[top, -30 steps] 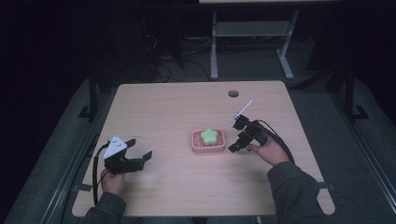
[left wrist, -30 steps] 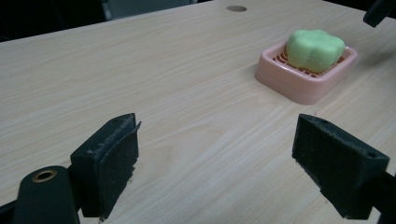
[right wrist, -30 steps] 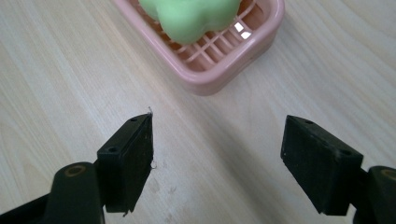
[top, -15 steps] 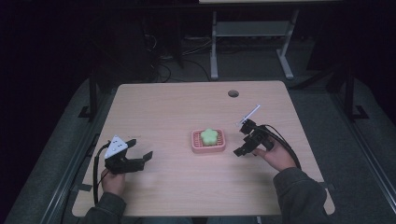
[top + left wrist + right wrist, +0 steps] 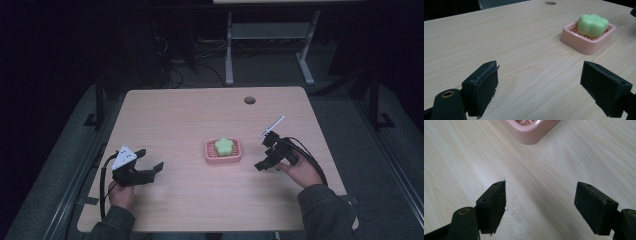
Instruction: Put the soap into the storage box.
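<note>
Close to the near edge of the tabletop (image 5: 200,107), by its left corner, a person's left hand (image 5: 121,192) holds the left hand-held gripper (image 5: 150,167). Its jaws are spread wide with nothing between them. It sits low over the wood and points toward the middle. In the left gripper view the two black pads (image 5: 482,87) frame bare wood, and the pink dish sits farther off, up and to the right. It looks like this one is just waiting.

On the right side, a bit farther from the near edge, the right hand (image 5: 300,172) holds the right hand-held gripper (image 5: 264,154). Its jaws are spread wide too, and they hold nothing. It is just beside the pink dish but not touching it. In the right gripper view the jaws tip down at the wood, and a corner of the dish peeks in at the top. My guess is it is this close because it is about to work with the dish or the soap.

In the middle of the tabletop sits the pink soap dish (image 5: 223,158). A green soap (image 5: 225,145) shaped like a flower rests on its ribbed floor, likely so it can stay dry.

Near the far edge is a small round hole (image 5: 249,100) in the wood.
</note>
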